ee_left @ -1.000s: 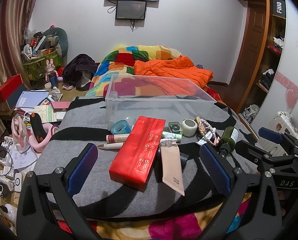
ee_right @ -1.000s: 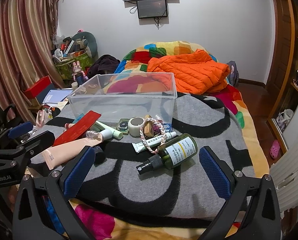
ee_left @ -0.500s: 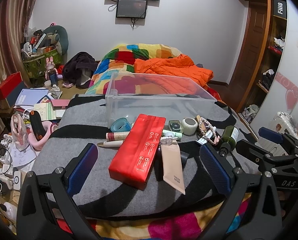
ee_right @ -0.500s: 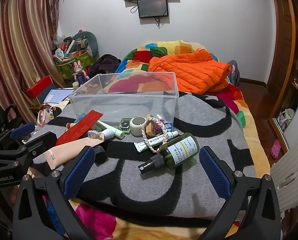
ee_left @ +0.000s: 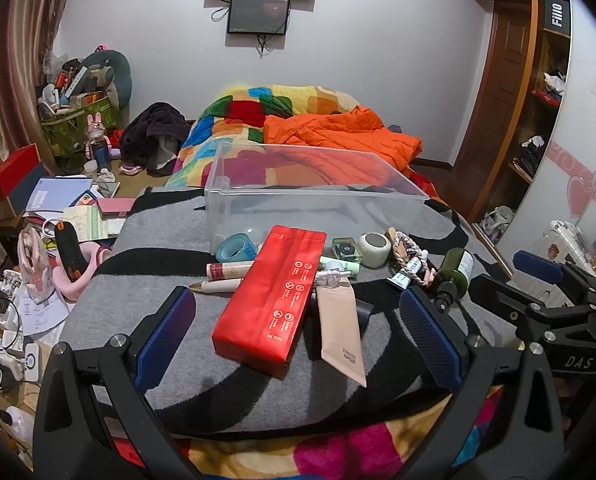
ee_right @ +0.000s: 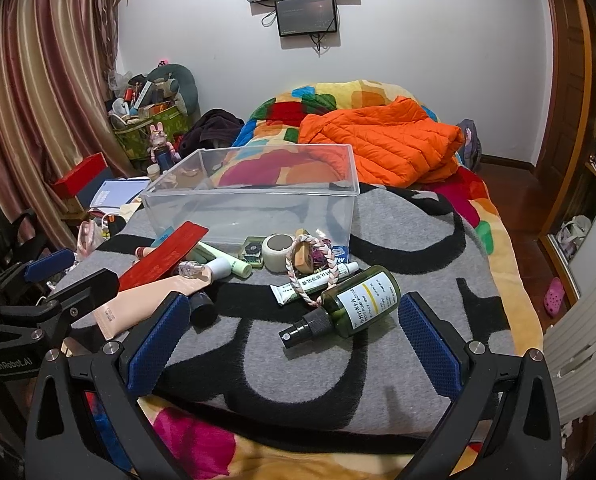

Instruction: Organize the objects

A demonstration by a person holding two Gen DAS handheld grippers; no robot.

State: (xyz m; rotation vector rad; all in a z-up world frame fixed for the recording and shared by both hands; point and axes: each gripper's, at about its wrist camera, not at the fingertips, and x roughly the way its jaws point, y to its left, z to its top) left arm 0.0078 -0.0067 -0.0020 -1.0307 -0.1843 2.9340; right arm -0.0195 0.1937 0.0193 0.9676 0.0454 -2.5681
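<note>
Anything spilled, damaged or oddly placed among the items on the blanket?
No spill or damage shows. The green spray bottle lies on its side, and the red pack rests tilted across several tubes. The clear bin holds nothing.

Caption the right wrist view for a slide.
Open right gripper hovers before a green spray bottle lying near an empty clear bin.

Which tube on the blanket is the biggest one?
The peach tube with the black cap, beside the red box. It is far wider and longer than the thin white and green tubes.
</note>
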